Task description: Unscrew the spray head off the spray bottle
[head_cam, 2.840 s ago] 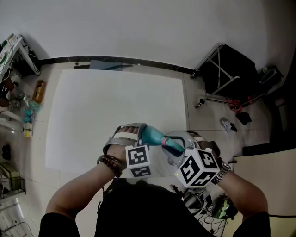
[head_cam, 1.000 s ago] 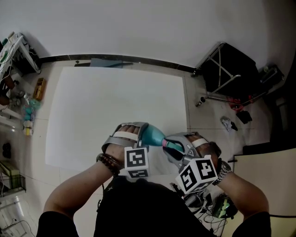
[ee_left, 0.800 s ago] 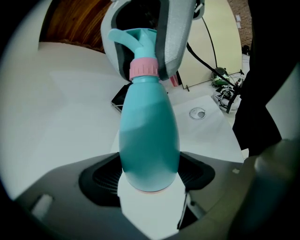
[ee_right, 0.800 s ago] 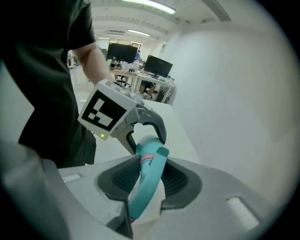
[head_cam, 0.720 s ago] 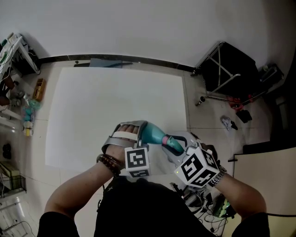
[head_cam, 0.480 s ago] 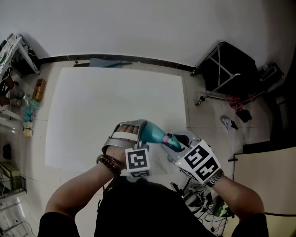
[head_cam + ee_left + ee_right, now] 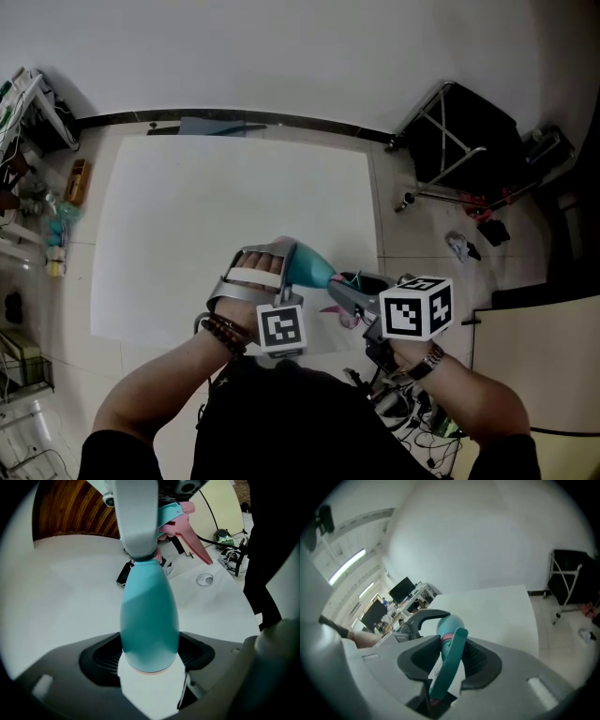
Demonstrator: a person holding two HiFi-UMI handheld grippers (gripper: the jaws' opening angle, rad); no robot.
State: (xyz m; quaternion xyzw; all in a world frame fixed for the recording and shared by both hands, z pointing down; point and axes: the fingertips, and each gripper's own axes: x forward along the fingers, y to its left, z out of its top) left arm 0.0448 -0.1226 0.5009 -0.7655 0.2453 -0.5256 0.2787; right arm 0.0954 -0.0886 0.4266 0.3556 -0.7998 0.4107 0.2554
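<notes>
Currently left gripper [image 7: 150,654] is clamping the spray bottle [image 7: 149,613] between its fingers [image 7: 101,657]. Right gripper [image 7: 449,665] is pinching the spray head [image 7: 453,651] between its pads [image 7: 417,660]

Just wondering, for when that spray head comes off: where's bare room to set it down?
The white table is bare from its far edge down to the bottle. Crowded: clutter along its left side, the black cart and cables on the floor to the right.

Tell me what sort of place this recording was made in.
Likely an office or lab workroom: a large white table on a pale tiled floor, dark computer monitors in the right gripper view, and a black metal-framed trolley.
</notes>
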